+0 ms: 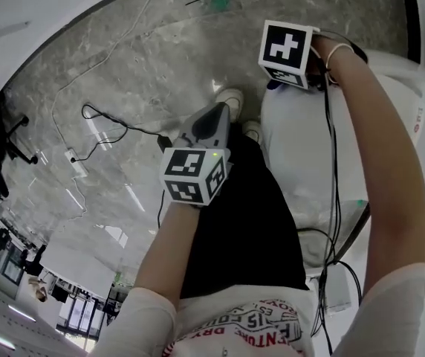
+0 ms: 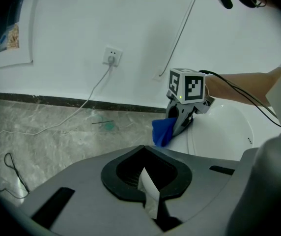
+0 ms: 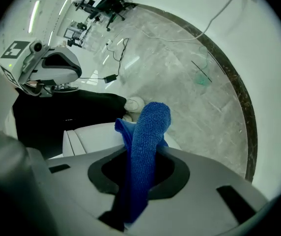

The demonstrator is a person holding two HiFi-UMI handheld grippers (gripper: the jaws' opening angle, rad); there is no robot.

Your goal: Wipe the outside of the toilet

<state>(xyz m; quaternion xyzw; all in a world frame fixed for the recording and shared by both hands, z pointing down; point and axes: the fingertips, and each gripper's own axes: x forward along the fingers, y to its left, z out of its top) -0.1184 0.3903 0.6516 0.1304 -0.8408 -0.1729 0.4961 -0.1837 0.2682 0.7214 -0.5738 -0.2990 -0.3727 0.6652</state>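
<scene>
The right gripper point(image 3: 139, 183) pinches a blue microfibre cloth point(image 3: 148, 132), its jaws pressed onto the lower part of a rolled fold while the free end stands up past them. That free end sits at the white toilet point(image 1: 298, 166), against or just above the rounded outer surface; whether it actually touches cannot be told. The left gripper point(image 2: 148, 193) hangs away from the toilet, over the person's dark-trousered leg beside it. Its jaws are drawn together, with only a thin pale sliver showing at the gap and nothing of the task in them.

The cloth looks soft, light and limp, so it will probably bend rather than push. A grip close to the working end should put more pressure on the porcelain than a hold far back. The toilet appears hard, smooth and glossy, likely slippery under the cloth and fixed in place, so it needs no steadying. A white shoe point(image 3: 133, 104) stands at the toilet's foot.
</scene>
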